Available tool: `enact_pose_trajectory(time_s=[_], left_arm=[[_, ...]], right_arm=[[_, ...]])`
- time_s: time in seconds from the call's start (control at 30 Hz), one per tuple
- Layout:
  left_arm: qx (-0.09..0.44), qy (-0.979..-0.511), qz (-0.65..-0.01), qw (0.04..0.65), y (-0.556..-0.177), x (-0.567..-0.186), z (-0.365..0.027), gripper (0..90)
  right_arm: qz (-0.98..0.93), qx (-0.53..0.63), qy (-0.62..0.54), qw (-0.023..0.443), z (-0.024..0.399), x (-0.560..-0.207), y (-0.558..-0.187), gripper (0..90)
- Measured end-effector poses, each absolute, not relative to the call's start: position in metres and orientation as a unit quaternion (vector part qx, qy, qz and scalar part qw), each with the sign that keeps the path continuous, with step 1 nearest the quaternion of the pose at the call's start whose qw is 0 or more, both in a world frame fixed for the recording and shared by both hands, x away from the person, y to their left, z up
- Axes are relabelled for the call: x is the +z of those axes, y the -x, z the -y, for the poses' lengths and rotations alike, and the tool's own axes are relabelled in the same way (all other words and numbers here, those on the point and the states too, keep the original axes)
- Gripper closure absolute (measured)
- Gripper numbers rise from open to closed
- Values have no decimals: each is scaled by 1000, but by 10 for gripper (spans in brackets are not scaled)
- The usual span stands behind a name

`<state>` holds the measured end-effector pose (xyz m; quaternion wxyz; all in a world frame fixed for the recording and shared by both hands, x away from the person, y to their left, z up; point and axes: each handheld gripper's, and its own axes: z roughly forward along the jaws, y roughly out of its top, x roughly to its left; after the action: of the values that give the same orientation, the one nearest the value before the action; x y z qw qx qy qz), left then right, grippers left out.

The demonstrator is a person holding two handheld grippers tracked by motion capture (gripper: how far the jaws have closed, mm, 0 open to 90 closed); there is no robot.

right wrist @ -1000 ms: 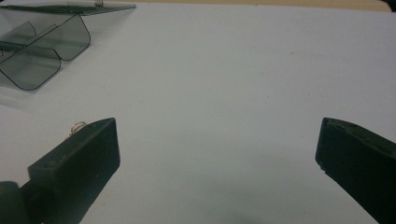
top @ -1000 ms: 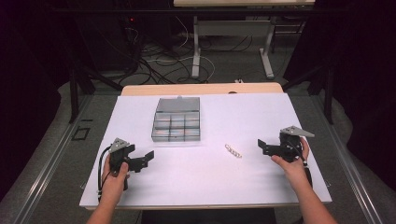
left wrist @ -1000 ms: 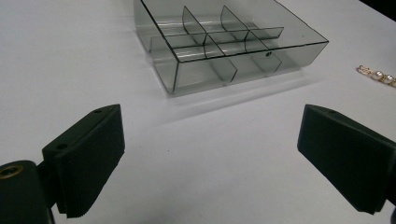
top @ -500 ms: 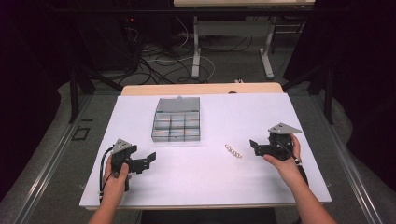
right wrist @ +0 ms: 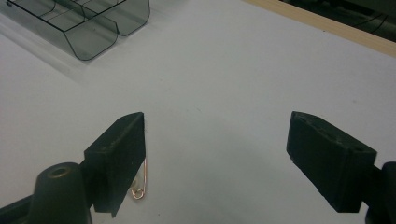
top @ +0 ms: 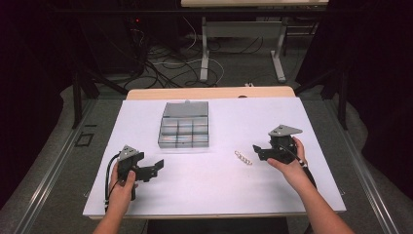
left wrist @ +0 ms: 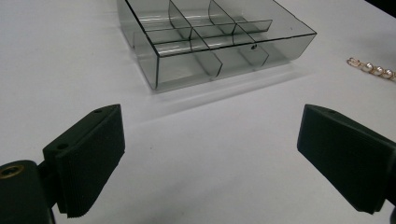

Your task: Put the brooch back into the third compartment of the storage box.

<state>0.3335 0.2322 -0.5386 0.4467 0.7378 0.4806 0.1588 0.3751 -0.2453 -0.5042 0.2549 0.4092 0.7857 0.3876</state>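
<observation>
Since the earlier frames the right gripper (top: 256, 150) has travelled in from the right part of the table toward the middle and now sits just beside the pearl clip (top: 243, 157), while the left gripper (top: 157, 167) has kept its place near the front left. The pearl clip, a short gold-coloured pin set with a row of small pearls, lies flat on the white table (top: 292, 117), to the right of and a little nearer the person than the clear organizer box (top: 185, 125); in the high view its long axis runs diagonally, from upper left down to lower right. In the left gripper view it shows at the right edge (left wrist: 372, 68), beads in a line. In the right gripper view its thin wire end (right wrist: 139, 186) peeks out from behind the left-hand jaw, running roughly along that jaw. The right gripper's jaws have just been closing but remain well apart, with bare table between them and no pad pressing on the clip. The left gripper's jaws stand wide and hold nothing, pointing toward the box. There is one clip, one box with its several divided compartments, and two grippers, each held in one hand.
</observation>
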Motion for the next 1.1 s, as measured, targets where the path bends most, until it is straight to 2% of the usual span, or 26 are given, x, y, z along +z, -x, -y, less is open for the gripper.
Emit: enact_pose_trajectory(time_s=[0.23, 0.7, 1.1], left_arm=[[159, -738, -479, 448, -333, -539, -230, 80], [163, -731, -483, 454, -334, -541, -228, 80], [157, -737, -479, 451, -334, -540, -229, 80]], right_arm=[[-795, 376, -406, 248, 240, -503, -379, 240], [-822, 352, -403, 195, 227, -496, -388, 321], [-839, 331, -405, 151, 216, -490, -396, 355]])
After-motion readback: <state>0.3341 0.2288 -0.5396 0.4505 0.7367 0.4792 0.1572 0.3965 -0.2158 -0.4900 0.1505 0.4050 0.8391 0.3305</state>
